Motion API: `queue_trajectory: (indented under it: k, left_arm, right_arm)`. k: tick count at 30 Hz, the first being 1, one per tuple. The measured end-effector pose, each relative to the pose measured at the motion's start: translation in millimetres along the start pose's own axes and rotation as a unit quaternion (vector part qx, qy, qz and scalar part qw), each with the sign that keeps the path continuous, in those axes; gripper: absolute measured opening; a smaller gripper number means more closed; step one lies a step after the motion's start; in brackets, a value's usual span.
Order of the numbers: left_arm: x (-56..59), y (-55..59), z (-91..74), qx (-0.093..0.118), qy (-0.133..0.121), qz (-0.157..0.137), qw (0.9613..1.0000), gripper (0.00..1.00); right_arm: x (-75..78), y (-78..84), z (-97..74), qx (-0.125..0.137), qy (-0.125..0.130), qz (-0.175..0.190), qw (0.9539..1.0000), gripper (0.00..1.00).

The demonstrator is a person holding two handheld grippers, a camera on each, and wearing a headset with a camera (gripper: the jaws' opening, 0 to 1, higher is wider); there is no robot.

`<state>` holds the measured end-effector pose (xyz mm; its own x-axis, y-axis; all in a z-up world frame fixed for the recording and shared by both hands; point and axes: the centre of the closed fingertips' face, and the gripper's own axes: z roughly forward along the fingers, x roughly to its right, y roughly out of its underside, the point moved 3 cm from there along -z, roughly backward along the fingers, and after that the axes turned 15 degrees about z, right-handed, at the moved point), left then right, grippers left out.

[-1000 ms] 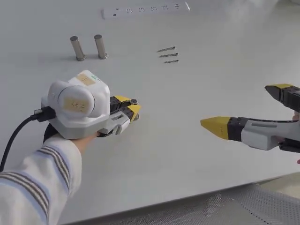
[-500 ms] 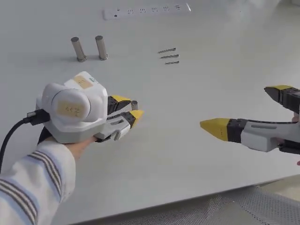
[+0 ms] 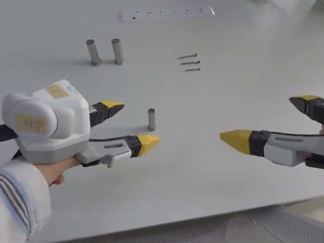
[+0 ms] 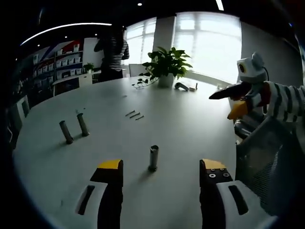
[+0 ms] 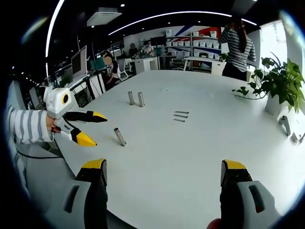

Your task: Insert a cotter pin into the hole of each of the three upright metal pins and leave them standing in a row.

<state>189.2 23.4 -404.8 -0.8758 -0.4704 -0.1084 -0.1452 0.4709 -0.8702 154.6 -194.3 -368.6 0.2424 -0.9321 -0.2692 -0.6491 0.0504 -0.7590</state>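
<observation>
One metal pin (image 3: 151,119) stands upright alone on the white table, just beyond my left gripper (image 3: 133,123), which is open with nothing between its yellow-tipped fingers. The same pin (image 4: 153,158) stands ahead of the jaws in the left gripper view. Two more upright pins (image 3: 105,51) stand side by side at the far left. Three cotter pins (image 3: 189,62) lie in a short stack at the far middle. My right gripper (image 3: 268,119) hovers open at the right, well away from the lone pin (image 5: 119,136).
A white power strip (image 3: 167,13) lies along the table's far edge. In the gripper views a potted plant (image 5: 281,83) stands on the table, and a person in a striped top (image 5: 237,45) stands beyond it.
My left gripper has opened and drawn back toward me, leaving the metal pin it held standing upright on the table. The right gripper has stayed in place.
</observation>
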Motion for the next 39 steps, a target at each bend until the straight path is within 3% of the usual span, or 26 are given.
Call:
queue_trajectory:
  k: [4, 7, 14, 16, 20, 27, 34, 36, 39]
  left_arm:
    - [1.9, 3.6, -3.0, -0.005, 0.002, 0.005, 1.0, 0.8]
    - [2.4, 5.4, -6.0, -0.009, -0.002, 0.018, 0.9998, 0.82]
    - [9.5, 8.3, -7.7, -0.012, 0.003, 0.014, 0.9998, 0.95]
    - [8.1, 8.8, -8.6, -0.016, -0.006, 0.023, 0.9996, 0.97]
    - [13.0, 6.1, -9.5, -0.005, 0.004, -0.003, 1.0, 0.99]
    - [15.9, 5.6, -12.6, 0.0, 0.006, -0.004, 1.0, 0.99]
    - [7.5, 6.0, -17.6, 0.006, -0.013, -0.017, 0.9997, 0.99]
    - [6.2, 7.5, -18.3, 0.003, -0.014, -0.02, 0.9997, 0.99]
    - [4.5, 11.9, -19.8, -0.001, -0.015, -0.026, 0.9995, 0.99]
  right_arm:
    - [-0.2, -0.2, 1.4, -0.002, -0.002, -0.002, 1.0, 0.98]
    - [-0.1, -0.4, 1.8, -0.004, -0.002, -0.003, 1.0, 0.98]
    - [0.4, -1.3, 3.2, -0.011, -0.005, -0.007, 0.9999, 0.98]
    - [-1.5, -1.3, 3.6, -0.016, -0.015, -0.006, 0.9997, 0.92]
    - [-2.6, -2.5, 6.1, -0.022, -0.016, -0.011, 0.9996, 0.92]
    - [-4.6, -11.5, 15.3, -0.036, -0.024, -0.034, 0.9985, 0.91]
    - [-0.6, -23.5, 28.5, -0.069, -0.044, -0.098, 0.9918, 0.83]
    - [2.9, -28.1, 31.7, -0.083, -0.047, -0.127, 0.9873, 0.81]
    - [8.2, -38.3, 37.6, -0.109, -0.059, -0.186, 0.9748, 0.76]
